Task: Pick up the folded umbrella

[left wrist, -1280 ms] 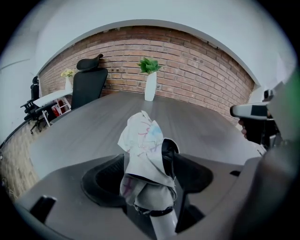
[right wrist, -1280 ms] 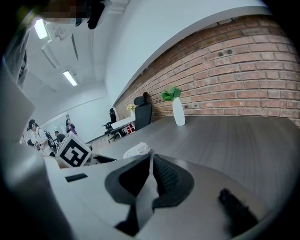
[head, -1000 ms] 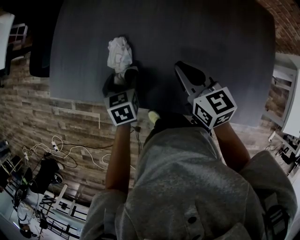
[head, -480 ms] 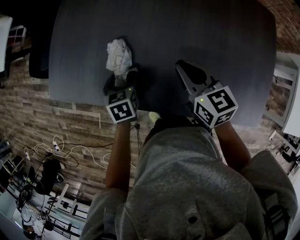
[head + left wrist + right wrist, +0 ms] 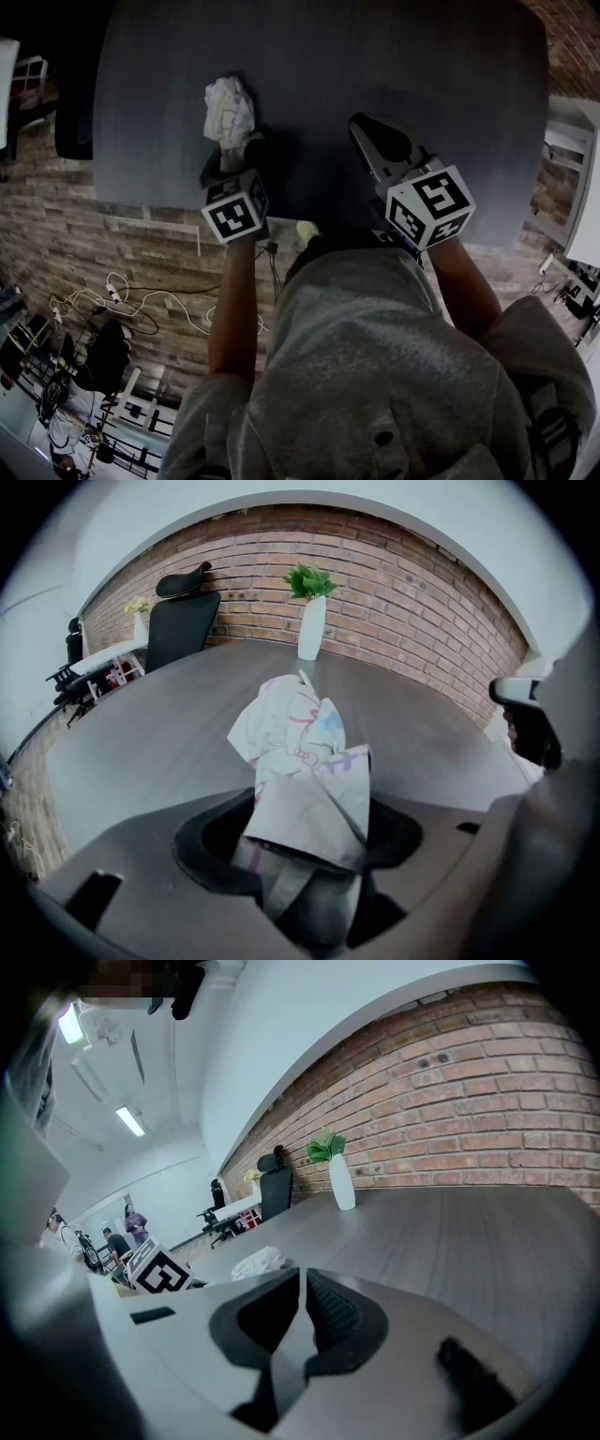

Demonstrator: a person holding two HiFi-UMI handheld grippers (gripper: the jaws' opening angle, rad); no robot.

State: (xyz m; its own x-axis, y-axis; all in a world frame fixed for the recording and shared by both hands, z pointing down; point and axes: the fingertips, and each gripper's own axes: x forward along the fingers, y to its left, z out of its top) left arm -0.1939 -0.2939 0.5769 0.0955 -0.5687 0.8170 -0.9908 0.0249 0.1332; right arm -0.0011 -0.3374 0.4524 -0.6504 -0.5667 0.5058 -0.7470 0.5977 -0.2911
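Angling the left gripper [image 5: 242, 152] steeply down at the tabletop's [image 5: 375, 56] near edge, just closing parted fingers around the folded umbrella [image 5: 230, 108] between them; holding the right gripper [image 5: 373, 131] alongside, fingers together.

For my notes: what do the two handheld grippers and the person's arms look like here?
Both the left gripper and the right gripper have grey bodies, black padded jaws and a white cube with black square markers. The person wears a grey top; its sleeves leave the forearms bare.
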